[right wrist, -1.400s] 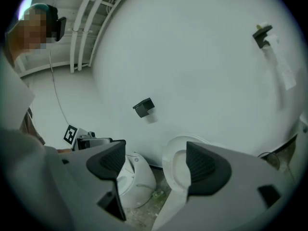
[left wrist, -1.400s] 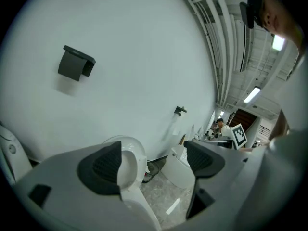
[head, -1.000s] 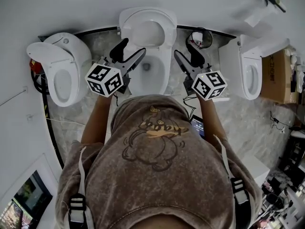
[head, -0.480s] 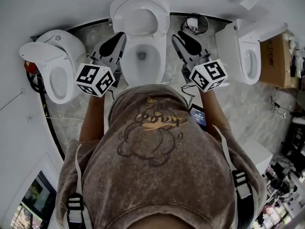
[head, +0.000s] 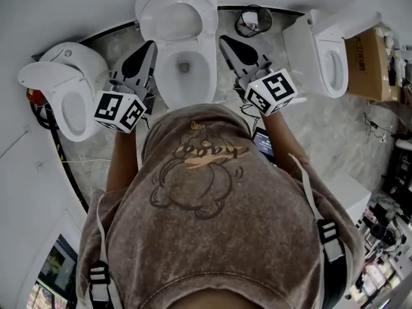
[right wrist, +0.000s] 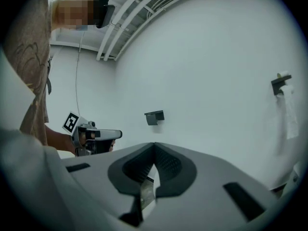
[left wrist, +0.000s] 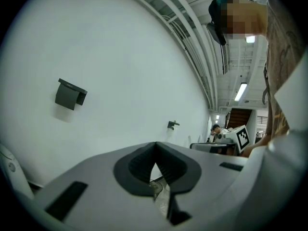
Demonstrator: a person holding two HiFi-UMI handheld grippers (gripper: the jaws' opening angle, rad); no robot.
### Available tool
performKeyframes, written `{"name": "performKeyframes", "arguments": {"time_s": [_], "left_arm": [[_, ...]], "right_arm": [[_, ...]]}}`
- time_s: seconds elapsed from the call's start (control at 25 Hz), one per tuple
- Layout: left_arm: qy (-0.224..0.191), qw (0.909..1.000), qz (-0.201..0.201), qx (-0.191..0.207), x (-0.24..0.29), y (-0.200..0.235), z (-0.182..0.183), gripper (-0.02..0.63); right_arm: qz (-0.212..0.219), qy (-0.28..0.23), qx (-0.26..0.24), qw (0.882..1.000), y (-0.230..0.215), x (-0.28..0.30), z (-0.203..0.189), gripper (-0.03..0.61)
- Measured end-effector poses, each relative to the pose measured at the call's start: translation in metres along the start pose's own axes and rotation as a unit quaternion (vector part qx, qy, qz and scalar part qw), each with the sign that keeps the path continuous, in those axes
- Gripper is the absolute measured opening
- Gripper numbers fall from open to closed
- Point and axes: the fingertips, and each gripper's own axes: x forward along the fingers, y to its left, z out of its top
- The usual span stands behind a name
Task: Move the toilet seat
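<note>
Head view: three toilets. The middle toilet (head: 183, 69) has its toilet seat (head: 172, 15) raised at the back. Left gripper (head: 148, 46) and right gripper (head: 224, 40) flank the bowl, not touching it. One bin (head: 253, 21); cardboard box (head: 370, 56) cut off at right.
Left gripper view: jaws just closed, tips together, empty; two wall holders (left wrist: 70, 94).
Right gripper view: jaws just closed, nothing between; paper holder (right wrist: 284, 85) near the edge.

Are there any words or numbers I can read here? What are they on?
Shirt: curly lettering over a drawing, too blurred to read.
Box: dark print, too small to read.
Left cube, right cube: square patterns only, no words.
</note>
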Motion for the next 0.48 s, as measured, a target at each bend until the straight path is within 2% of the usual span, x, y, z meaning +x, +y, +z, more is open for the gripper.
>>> {"name": "performKeyframes", "arguments": {"time_s": [0.48], "left_arm": [[0.010,0.9991,0.040,0.003,-0.009,0.017,-0.038,0.009]], "right_arm": [[-0.061,-0.004,-0.002,0.998,-0.015,-0.012,-0.031,-0.002]]}}
